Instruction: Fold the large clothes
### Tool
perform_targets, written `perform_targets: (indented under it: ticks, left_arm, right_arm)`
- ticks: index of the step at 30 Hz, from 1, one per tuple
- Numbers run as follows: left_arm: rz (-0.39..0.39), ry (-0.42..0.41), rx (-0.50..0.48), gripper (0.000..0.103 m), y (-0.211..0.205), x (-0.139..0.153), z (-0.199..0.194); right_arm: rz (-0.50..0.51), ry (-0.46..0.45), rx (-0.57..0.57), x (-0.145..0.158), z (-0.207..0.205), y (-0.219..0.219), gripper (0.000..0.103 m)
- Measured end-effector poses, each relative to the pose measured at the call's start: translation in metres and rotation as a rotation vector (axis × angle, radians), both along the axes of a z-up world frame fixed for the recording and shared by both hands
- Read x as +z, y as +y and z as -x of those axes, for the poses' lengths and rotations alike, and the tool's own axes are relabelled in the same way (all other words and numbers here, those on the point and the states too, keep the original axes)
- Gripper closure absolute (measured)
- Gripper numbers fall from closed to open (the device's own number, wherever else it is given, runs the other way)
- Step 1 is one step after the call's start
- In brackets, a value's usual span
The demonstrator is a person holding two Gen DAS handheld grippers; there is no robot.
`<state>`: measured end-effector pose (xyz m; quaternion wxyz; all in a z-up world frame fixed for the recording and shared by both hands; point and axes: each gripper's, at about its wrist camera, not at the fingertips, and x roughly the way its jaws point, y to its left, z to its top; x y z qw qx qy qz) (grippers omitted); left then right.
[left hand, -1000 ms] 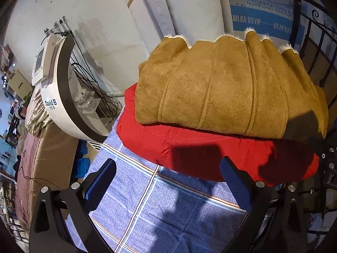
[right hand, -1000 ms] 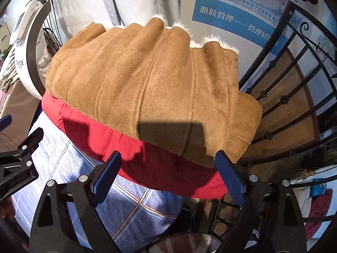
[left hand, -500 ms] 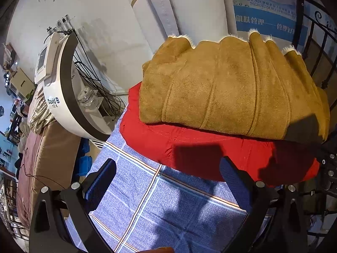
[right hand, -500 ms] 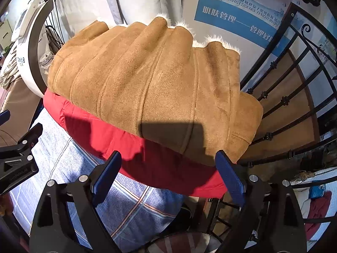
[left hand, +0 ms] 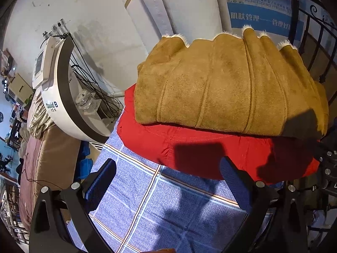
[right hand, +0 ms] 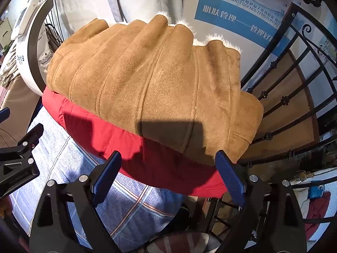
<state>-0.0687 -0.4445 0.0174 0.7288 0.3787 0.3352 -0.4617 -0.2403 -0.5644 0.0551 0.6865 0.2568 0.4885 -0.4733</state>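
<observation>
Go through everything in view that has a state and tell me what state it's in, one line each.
Tan suede coat: folded, lying on top of the red garment.
Red garment: folded, lying on the checked cloth under the coat.
Blue checked cloth: spread flat.
Left tool: open, holding nothing.
Right tool: open, holding nothing.

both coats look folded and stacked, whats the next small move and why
Probably draw both grippers back from the pile. The tan suede coat lies folded on the red coat, itself on the blue checked cloth. The left gripper and right gripper are open and empty, short of the stack, so nothing visibly needs gripping.
</observation>
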Motion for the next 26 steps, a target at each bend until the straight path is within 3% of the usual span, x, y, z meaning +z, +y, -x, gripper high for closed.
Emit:
perform_targets:
  ticks: [26]
  left_arm:
    - [0.004, 0.023, -0.006, 0.006, 0.0030, 0.0002, 0.0022]
  right_arm:
    - [0.000, 0.001, -0.007, -0.0032, 0.0034, 0.0018, 0.014]
